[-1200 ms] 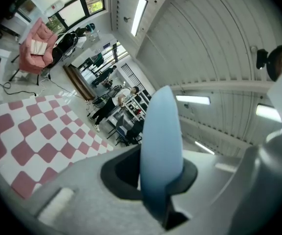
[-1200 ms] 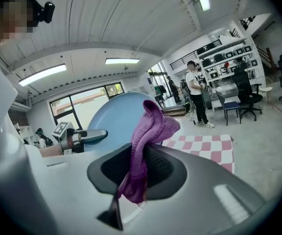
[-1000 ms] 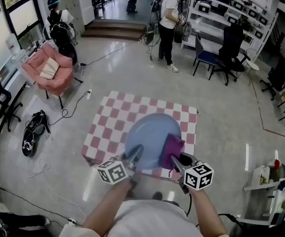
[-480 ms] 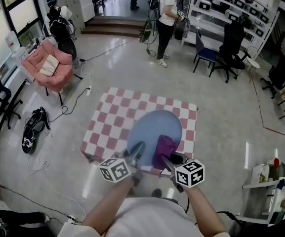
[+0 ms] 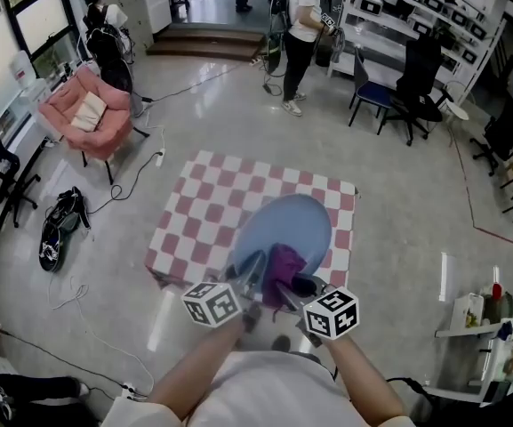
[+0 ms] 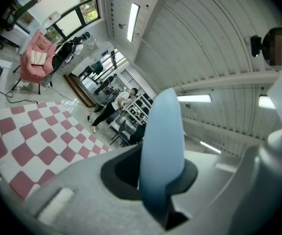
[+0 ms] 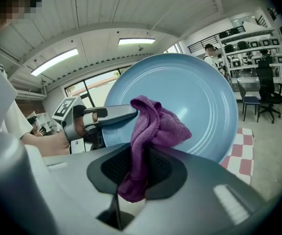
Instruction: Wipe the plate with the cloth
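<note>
Our left gripper [image 5: 251,268] is clamped on the rim of the blue plate [image 5: 284,228], which is tilted up over the near edge of the checked table [image 5: 198,212]. Our right gripper [image 5: 293,285] is closed on the purple cloth [image 5: 283,263], which sits at the plate's face. We judge the plate stiff, slick and breakable, best taken by the rim. The cloth is soft and limp. The right gripper view shows the plate's whole face behind the bunched cloth, while the left gripper view shows the plate only edge-on.
</note>
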Demonstrator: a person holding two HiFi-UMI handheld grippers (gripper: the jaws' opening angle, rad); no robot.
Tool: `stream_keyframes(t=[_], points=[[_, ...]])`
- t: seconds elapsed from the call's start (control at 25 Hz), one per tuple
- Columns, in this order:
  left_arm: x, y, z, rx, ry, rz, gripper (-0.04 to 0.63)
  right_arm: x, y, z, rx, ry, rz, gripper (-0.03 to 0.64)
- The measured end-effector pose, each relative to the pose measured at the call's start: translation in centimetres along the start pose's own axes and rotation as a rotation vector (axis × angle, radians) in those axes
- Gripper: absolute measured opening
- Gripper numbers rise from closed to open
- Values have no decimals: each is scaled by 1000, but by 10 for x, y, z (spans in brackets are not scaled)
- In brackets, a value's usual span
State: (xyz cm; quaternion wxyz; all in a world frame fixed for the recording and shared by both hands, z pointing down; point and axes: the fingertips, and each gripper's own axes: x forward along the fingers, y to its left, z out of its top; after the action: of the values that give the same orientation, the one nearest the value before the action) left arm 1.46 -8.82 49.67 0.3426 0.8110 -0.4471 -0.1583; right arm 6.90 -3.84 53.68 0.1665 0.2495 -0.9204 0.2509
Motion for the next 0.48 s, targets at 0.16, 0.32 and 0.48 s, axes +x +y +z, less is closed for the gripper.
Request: stream_keyframes(t=[0.16,0.32,0.48], points=[[-2,2,0,5,-17,7,54,9,9,3,84,-24,46,77],[-7,-2,-3,33,-24,7,54,13,24,11,130,-46,113,77],[-12,-1,-1,46,-42,-10,52,17,40,19,194,-75,192,77]])
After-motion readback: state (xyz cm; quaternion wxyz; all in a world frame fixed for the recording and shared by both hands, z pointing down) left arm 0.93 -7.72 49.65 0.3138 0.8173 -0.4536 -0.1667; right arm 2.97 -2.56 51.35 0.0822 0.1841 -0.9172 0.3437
